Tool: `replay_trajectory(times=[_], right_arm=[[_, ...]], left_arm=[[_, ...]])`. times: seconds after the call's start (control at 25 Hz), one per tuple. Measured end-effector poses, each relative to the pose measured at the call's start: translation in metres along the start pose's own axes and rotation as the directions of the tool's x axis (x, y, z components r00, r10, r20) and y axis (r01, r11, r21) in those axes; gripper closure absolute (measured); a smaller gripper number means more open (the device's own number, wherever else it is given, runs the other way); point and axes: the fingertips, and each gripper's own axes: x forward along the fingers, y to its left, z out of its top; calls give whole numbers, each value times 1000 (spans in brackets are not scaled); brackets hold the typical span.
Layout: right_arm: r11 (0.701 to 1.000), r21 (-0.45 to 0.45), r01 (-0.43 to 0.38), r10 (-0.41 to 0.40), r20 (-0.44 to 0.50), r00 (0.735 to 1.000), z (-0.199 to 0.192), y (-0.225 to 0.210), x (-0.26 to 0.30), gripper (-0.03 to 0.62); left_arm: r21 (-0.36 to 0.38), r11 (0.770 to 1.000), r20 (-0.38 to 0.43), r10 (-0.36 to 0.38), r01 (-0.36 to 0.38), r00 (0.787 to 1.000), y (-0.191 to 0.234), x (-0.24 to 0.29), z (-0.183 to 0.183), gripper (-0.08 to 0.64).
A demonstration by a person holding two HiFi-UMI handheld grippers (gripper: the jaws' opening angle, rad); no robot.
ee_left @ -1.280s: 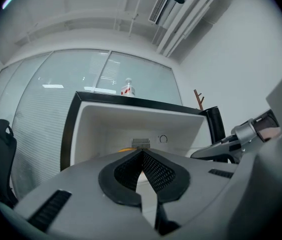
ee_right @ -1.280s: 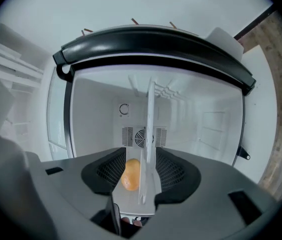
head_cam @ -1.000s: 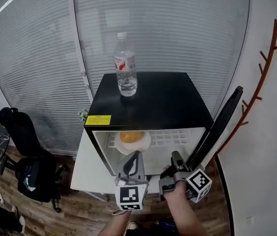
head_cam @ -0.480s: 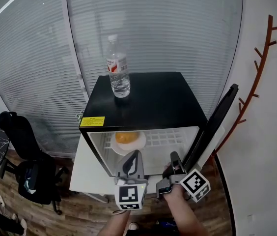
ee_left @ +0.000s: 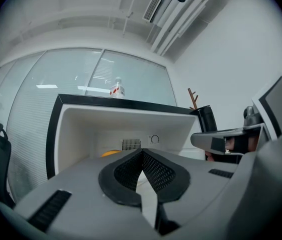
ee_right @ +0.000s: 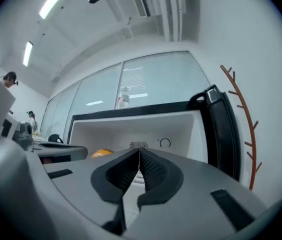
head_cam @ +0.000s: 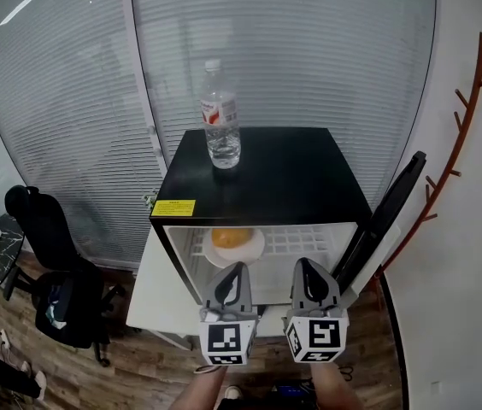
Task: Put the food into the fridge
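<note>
While one fridge [head_cam: 267,165] stood with its single door [head_cam: 386,220] swung open to the right, one bottle [head_cam: 221,118] stood upright on its black top. One plate [head_cam: 254,248] carrying one orange piece of food [head_cam: 231,237] sat on the white shelf [head_cam: 309,242] inside, toward the left. Two grippers, the left gripper [head_cam: 236,266] and the right gripper [head_cam: 302,263], were held side by side, roughly level, pointing into the opening. Each had its jaws closed together on nothing. The food lay just beyond the left gripper's tips, apart from both.
</note>
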Motion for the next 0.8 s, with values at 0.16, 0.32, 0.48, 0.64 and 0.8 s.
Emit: replay_trajectory(times=[0.16,0.32,0.48,0.64,0.8], right_arm=[[999,-23,-42,42,-2,999,-3,14,2,564],[998,-45,-52,52,-1,999,-3,20,4,565],[997,-48,-64,64,-1,998,-4,23,4,564],[997,-53,-60,60,0,998,-1,24,5,564],[997,-50,-51,51,2,999,1,23,6,564]], left_arm=[[7,1000,1,8,-8,1000,3,-2,1,534],[8,1000,1,18,-18,1000,7,-3,1,534],[8,1000,1,22,-22,1000,7,-3,0,534],[8,1000,5,23,-23,1000,7,-2,1,534],[11,1000,10,23,-23,1000,8,-2,2,534]])
